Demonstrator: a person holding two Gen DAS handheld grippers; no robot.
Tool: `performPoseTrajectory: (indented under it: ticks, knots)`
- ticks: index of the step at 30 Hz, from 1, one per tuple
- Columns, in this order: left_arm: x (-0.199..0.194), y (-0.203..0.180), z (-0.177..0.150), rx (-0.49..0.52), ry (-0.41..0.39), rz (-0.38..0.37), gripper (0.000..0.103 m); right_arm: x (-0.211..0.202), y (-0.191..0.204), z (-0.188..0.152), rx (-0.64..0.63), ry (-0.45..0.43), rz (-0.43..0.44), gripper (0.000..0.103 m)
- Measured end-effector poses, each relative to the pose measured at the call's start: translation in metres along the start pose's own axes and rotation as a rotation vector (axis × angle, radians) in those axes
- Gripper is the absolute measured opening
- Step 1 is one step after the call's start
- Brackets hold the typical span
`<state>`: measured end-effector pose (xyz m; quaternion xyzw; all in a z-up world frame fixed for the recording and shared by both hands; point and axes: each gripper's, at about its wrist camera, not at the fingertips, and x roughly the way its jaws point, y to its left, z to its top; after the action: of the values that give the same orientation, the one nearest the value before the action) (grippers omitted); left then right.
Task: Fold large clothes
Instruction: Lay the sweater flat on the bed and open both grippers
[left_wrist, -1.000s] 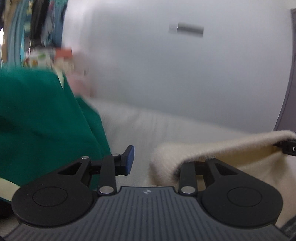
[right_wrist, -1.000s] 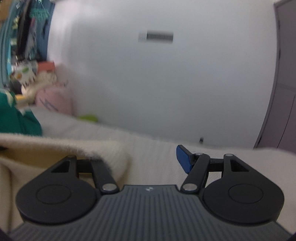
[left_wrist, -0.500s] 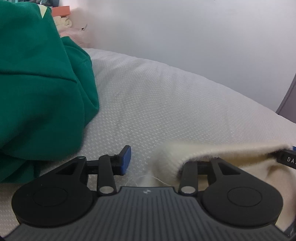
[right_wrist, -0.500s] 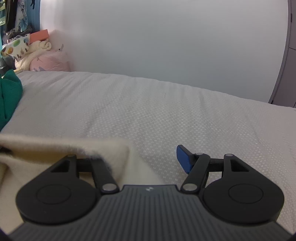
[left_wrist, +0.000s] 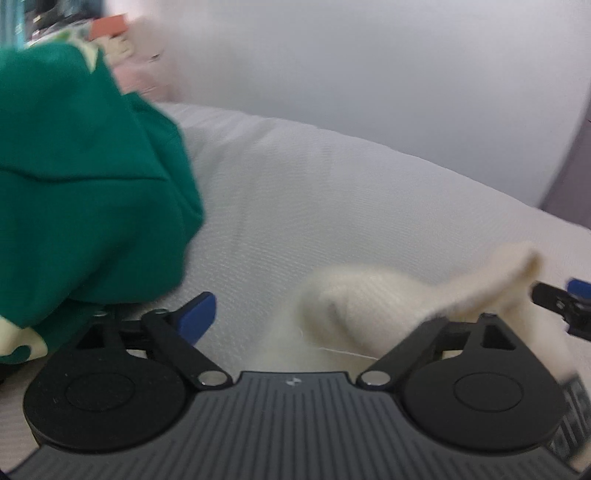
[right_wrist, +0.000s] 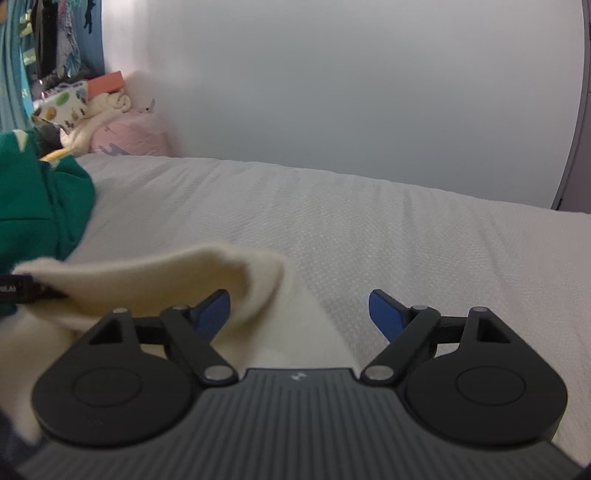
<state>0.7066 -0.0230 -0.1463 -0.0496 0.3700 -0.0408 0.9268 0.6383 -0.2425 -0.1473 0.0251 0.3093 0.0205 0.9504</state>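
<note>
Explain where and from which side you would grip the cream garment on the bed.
Grip the raised folded edge of the cream garment, coming from the near side, probably. That edge lifts off the bed as a thick lip, so one finger can slip under it; the rest lies flat.

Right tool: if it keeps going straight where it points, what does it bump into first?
Probably the white bed cover. The right tool, jaws opening, tilts down toward bare cover; the cream garment lies just left of that line, though depth is unclear.

Bed (right_wrist: 388, 229) with white textured cover carries everything. Cream fuzzy garment (right_wrist: 155, 280) lies on near side, top edge folded over. Green garment (left_wrist: 81, 206) heaped at left, just beside the cream one.
</note>
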Motion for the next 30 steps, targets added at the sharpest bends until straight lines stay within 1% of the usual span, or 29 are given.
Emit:
performPoseTrajectory:
  ticks: [2, 4, 7, 9, 12, 16, 18, 20, 26, 30]
  knots:
    - [-0.018, -0.007, -0.006, 0.032, -0.006, -0.045, 0.096, -0.015, 0.001, -0.005, 0.001, 0.0, -0.014, 0.084]
    - [-0.04, -0.015, -0.016, 0.065, -0.021, -0.069, 0.096, -0.035, 0.002, -0.011, -0.001, -0.017, -0.004, 0.084]
    - [-0.078, -0.026, -0.034, 0.1, -0.074, -0.07, 0.096, -0.072, 0.003, -0.023, 0.003, -0.053, 0.011, 0.084]
    - [-0.11, -0.032, -0.047, 0.101, -0.113, -0.085, 0.097, -0.1, 0.002, -0.033, 0.007, -0.073, 0.029, 0.084]
    - [-0.157, -0.038, -0.069, 0.075, -0.145, -0.086, 0.097, -0.142, 0.003, -0.044, 0.005, -0.094, 0.042, 0.084]
    - [-0.218, -0.043, -0.097, 0.057, -0.17, -0.059, 0.097, -0.201, 0.008, -0.059, 0.001, -0.132, 0.07, 0.084]
    - [-0.249, -0.042, -0.114, 0.039, -0.194, -0.056, 0.097, -0.226, 0.007, -0.065, 0.013, -0.143, 0.086, 0.084]
    - [-0.279, -0.042, -0.135, 0.023, -0.197, -0.042, 0.097, -0.248, 0.007, -0.073, 0.028, -0.159, 0.1, 0.084]
    - [-0.341, -0.039, -0.201, -0.011, -0.194, 0.0, 0.097, -0.294, 0.018, -0.103, 0.061, -0.178, 0.137, 0.084]
    - [-0.36, -0.038, -0.239, -0.021, -0.198, 0.014, 0.097, -0.318, 0.028, -0.129, 0.046, -0.182, 0.153, 0.084]
